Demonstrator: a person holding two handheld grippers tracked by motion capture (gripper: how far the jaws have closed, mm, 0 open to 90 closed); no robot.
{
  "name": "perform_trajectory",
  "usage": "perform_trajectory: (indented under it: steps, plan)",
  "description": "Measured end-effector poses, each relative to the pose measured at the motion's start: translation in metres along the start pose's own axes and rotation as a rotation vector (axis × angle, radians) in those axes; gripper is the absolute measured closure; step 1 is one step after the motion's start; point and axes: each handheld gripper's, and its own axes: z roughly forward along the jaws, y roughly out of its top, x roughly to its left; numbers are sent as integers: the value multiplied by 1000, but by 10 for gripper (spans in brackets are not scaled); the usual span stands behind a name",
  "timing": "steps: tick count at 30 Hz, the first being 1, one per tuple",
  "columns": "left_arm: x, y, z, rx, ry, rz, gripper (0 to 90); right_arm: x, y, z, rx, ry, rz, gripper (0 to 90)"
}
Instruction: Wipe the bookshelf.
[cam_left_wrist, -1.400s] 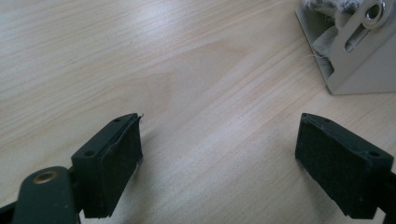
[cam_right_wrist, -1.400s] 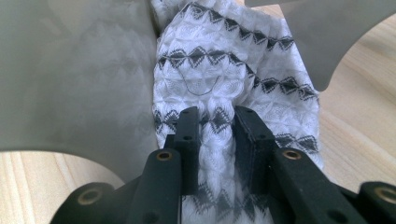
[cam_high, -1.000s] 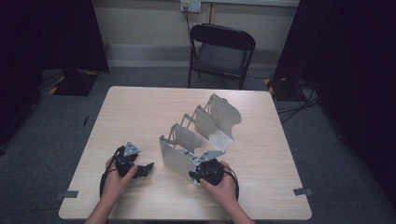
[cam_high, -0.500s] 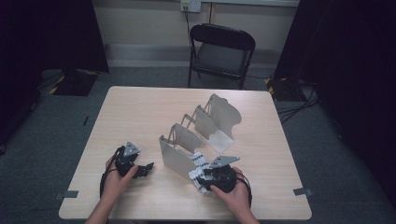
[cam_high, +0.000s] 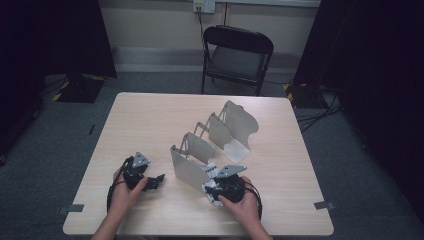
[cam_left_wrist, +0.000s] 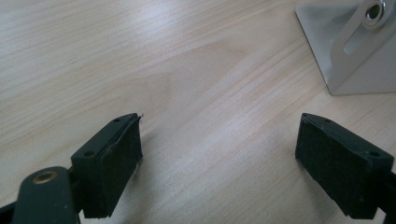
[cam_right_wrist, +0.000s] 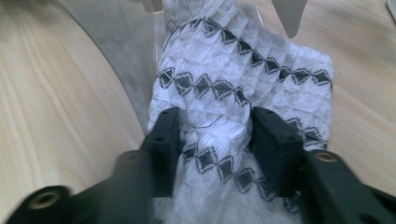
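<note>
The right gripper view shows the white cloth (cam_right_wrist: 233, 93), patterned with black diamond bands, bunched between the right tool (cam_right_wrist: 215, 135)'s jaws, which have just been closing and now pinch it. In the high view it sits low centre (cam_high: 210, 187), against the grey metal rack (cam_high: 210, 145). The left tool (cam_left_wrist: 219, 158) stands apart over bare desk (cam_left_wrist: 140, 56). No writing is legible.
</note>
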Motion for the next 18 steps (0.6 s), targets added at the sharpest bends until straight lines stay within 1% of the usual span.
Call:
perform_trajectory:
  steps: [2, 3, 4, 5, 9, 11, 15, 17, 18]
  plan:
    - [0, 0, 0, 0, 0, 0, 142, 0, -3, -2, -13, 0, 31, 651]
    - [0, 0, 0, 0, 0, 0, 142, 0, -4, -2, -16, 0, 36, 672]
    - [0, 0, 0, 0, 0, 0, 142, 1, -4, -3, -15, -7, 46, 717]
    - [0, 0, 0, 0, 0, 0, 142, 2, -4, -3, -9, -7, 50, 734]
    - [0, 0, 0, 0, 0, 0, 142, 4, -2, -3, 4, -10, 50, 756]
    - [0, 0, 0, 0, 0, 0, 142, 2, -2, -4, 3, 4, 80, 762]
    - [0, 0, 0, 0, 0, -1, 142, 1, -2, -6, 7, 12, 86, 766]
    - [0, 0, 0, 0, -1, 0, 142, 1, 1, -9, 5, 29, 83, 767]
    - [0, 0, 0, 2, -2, 0, 142, 1, 1, -9, 5, 29, 83, 767]
